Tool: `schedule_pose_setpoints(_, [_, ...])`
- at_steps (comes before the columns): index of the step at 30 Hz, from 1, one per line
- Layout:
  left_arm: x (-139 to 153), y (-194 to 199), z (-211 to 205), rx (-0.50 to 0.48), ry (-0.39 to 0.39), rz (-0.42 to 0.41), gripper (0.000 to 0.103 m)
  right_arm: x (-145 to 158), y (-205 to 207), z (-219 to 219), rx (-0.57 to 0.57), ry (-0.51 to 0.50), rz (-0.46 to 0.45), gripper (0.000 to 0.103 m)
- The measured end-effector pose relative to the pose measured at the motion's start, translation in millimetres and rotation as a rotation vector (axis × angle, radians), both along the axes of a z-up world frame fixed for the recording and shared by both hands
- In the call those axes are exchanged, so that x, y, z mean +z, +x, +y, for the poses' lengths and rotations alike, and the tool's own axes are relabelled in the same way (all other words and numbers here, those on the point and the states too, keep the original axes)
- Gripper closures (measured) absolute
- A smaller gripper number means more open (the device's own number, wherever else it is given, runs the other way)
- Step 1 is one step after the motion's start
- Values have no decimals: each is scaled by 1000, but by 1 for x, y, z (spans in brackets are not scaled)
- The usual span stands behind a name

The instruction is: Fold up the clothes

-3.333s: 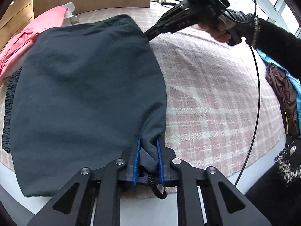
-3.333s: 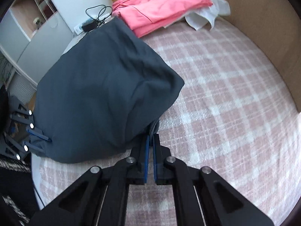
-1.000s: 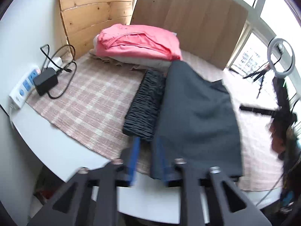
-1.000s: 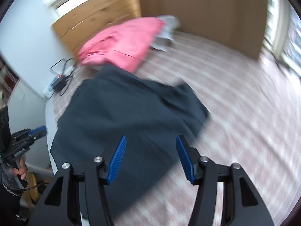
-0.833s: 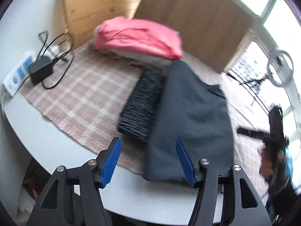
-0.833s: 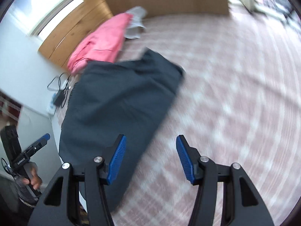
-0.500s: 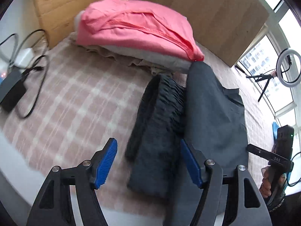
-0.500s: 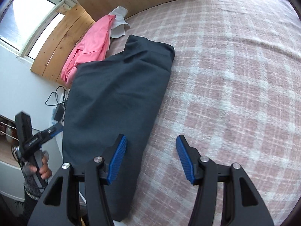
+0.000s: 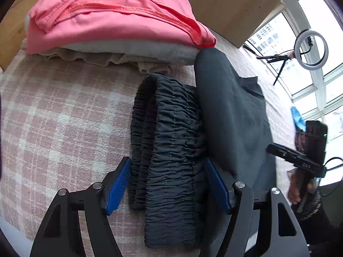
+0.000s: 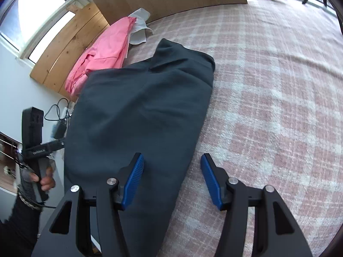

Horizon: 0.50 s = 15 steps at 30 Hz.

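The dark trousers (image 9: 231, 115) lie folded on the checked cloth (image 9: 53, 117) covering the surface. Their gathered waistband (image 9: 169, 150) sits between the jaws of the left gripper (image 9: 169, 184), which stand wide, the pads not visibly pressing on it. The right gripper (image 10: 171, 182) hangs with jaws wide, the trousers' long edge running between them, nothing gripped. A pink garment (image 9: 111, 15) tops a pile at 12 o'clock of the waistband, touching the trousers' far end. No containers in view.
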<state>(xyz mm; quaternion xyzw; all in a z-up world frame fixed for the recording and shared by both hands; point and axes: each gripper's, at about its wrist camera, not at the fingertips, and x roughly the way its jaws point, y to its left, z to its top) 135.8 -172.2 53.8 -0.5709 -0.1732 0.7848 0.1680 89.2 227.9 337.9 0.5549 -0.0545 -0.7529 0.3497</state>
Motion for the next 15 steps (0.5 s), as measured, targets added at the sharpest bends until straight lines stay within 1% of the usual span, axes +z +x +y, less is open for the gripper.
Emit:
schedule_pose_setpoints(2, [0, -1, -6, 12, 59, -21, 36, -2, 1, -5, 16, -21, -18, 48])
schedule_pose_setpoints(3, [2, -3, -13, 22, 109, -23, 36, -2, 2, -7, 18, -20, -18, 47])
schedule_pose_setpoints(5, [1, -5, -20, 28, 163, -28, 36, -1, 3, -11, 18, 2, -2, 47])
schedule_pose_setpoints(7, [-7, -9, -29, 54, 247, -59, 34, 0, 2, -13, 16, 10, -5, 47])
schedule_pose_setpoints(9, [-12, -12, -31, 61, 274, -87, 33, 0, 0, -14, 9, 14, -18, 47])
schedule_pose_setpoints(11, [-10, -15, -26, 12, 273, -74, 31, 0, -1, -15, 3, 16, -27, 47])
schedule_pose_setpoints(12, [-9, -16, -23, -10, 271, -68, 27, 0, -1, -15, -3, 14, -32, 47])
schedule_pose_setpoints(13, [-8, -17, -20, -37, 279, -60, 26, 0, -2, -15, -7, 11, -36, 47])
schedule_pose_setpoints(15, [-8, -19, -20, -67, 321, -55, 25, -1, -3, -14, -15, 4, -45, 47])
